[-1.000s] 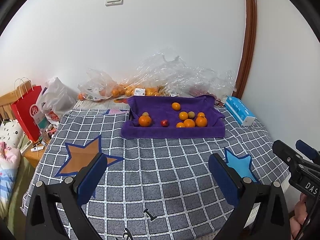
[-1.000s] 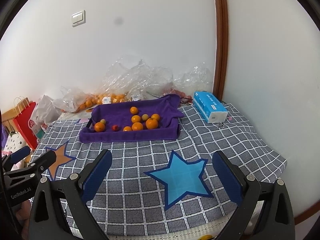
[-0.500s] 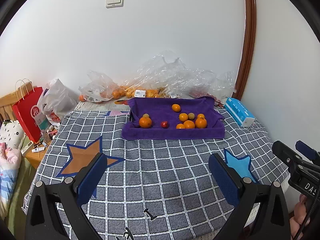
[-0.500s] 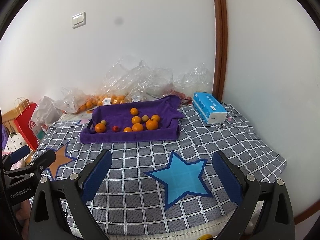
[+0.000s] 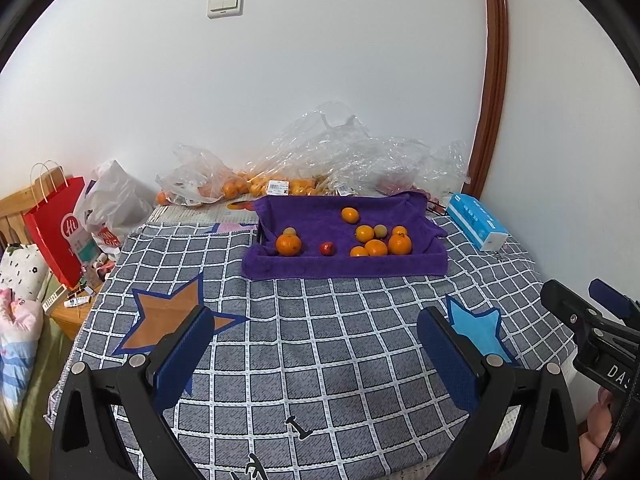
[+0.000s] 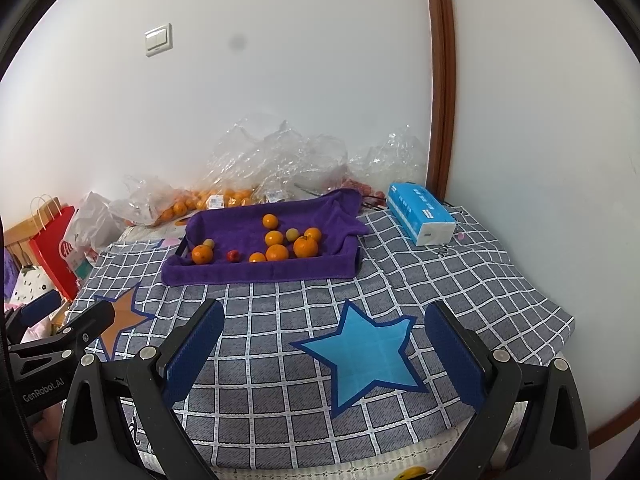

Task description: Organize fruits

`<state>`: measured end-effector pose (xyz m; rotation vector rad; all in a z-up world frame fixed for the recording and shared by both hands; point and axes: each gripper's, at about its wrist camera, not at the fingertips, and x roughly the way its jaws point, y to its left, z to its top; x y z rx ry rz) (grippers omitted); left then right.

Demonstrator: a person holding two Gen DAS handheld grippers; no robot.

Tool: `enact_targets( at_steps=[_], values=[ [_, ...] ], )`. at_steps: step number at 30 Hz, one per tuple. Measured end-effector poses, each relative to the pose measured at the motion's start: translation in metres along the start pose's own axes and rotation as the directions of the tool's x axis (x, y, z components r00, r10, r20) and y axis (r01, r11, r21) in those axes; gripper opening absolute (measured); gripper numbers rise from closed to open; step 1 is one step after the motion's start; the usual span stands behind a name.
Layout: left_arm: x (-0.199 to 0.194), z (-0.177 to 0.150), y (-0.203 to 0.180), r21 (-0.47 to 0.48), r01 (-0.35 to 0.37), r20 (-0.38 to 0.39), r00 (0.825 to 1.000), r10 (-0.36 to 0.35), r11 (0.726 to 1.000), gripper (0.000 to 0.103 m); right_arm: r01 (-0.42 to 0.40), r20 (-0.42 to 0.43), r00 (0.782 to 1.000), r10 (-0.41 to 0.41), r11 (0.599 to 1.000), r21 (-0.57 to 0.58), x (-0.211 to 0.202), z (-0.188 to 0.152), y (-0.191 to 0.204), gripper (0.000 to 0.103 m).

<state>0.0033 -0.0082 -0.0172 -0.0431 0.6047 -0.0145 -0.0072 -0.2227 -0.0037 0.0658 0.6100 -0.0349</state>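
Observation:
A tray lined with a purple towel [image 5: 344, 268] [image 6: 264, 274] sits at the far side of a grey checked cloth. In it lie several oranges, such as a large orange [image 5: 288, 245] [image 6: 202, 254] at its left, a small red fruit [image 5: 327, 248] [image 6: 233, 255] and two pale green fruits [image 5: 379, 231] [image 6: 292, 234]. My left gripper [image 5: 316, 344] hangs open over the near cloth, well short of the tray, nothing between its fingers. My right gripper [image 6: 324, 340] is open too, above a blue star patch [image 6: 368, 354].
Clear plastic bags [image 5: 320, 160] holding more oranges [image 5: 236, 188] lie against the wall behind the tray. A blue tissue box [image 5: 476, 222] [image 6: 420, 214] sits at the right. A red paper bag [image 5: 56, 224] and white bag stand left. An orange star patch [image 5: 172, 316] marks the cloth.
Both grippers have drawn back slightly, so the tray looks a little farther away. Both stay open; nothing on the cloth has moved.

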Motion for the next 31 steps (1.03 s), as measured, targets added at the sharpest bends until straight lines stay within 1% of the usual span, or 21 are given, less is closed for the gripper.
enact_targets(
  at_steps=[31],
  values=[
    [-0.0011, 0.0005, -0.0006, -0.001, 0.004, 0.002, 1.0, -0.004, 1.0, 0.102, -0.002, 0.0, 1.0, 0.002, 1.0, 0.002, 0.0003, -0.0025, -0.0003, 0.099]
  ],
)
